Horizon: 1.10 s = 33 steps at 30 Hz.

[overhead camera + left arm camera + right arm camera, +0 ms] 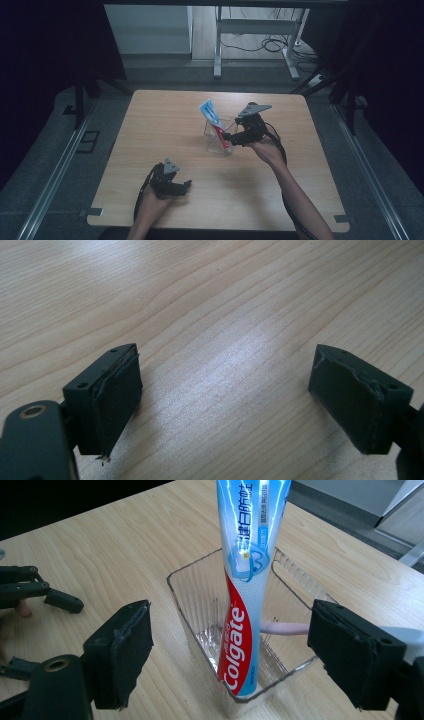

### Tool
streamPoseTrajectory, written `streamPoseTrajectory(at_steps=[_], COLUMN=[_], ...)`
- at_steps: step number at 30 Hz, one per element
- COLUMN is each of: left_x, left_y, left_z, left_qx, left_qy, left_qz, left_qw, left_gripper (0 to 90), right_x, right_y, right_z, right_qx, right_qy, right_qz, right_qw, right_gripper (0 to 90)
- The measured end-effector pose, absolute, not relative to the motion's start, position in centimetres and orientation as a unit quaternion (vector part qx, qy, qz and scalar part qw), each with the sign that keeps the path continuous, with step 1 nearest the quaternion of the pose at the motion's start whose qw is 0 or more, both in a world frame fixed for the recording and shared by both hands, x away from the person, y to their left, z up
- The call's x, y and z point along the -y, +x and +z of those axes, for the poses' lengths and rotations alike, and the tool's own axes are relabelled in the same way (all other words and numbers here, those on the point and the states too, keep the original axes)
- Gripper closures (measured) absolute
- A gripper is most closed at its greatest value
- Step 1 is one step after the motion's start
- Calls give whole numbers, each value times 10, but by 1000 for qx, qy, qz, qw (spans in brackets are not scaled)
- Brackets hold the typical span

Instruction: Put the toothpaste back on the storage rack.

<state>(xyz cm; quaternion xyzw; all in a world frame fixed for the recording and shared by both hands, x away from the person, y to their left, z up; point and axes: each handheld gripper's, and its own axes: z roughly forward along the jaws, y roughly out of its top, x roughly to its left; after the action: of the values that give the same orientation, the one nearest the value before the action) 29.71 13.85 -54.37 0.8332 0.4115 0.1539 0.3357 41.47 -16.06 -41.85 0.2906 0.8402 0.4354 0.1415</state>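
Clear plastic, square and ribbed: container [218,138] near the middle of the counter [150,130] in the high view, with a Colgate toothpaste tube [214,120] standing in it, upper end leaning away over the far rim, probably propped by the wall so as to stay upright. Right gripper [231,137] just beside the container on its right, level with the rim, jaws apart and clear of the tube; apparently a placement just finished. Left gripper [176,187] well apart from the container, toward the near edge, resting low on the wood, seemingly parked out of the way.

Seen from the left gripper view: left gripper [225,405] wide open over bare wood grain, nothing between the pads, nothing touched.

Seen from the right gripper view: right gripper [230,650] with jaws spread wide on either side of the container [295,587], pads off both the plastic and the tube. Toothpaste tube [245,605] upright inside, lower end against the near corner of the container. Behind the tube, something pale pink lying low in the container, too hidden to identify. Beyond the container, at far left, the left gripper's dark jaws on the counter.
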Motion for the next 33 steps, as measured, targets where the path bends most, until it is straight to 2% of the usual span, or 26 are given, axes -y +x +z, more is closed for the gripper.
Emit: streamPoseTrajectory(at_steps=[33], left_x=[-139], left_y=[297], left_z=[-544], left_qx=[-410], left_qy=[833], left_qz=[155], left_qw=[336], left_gripper=[138], right_x=[198], right_y=[381], right_z=[-429], right_qx=[-840], right_qy=[301], right_qz=[428], right_qw=[144], right_gripper=[112])
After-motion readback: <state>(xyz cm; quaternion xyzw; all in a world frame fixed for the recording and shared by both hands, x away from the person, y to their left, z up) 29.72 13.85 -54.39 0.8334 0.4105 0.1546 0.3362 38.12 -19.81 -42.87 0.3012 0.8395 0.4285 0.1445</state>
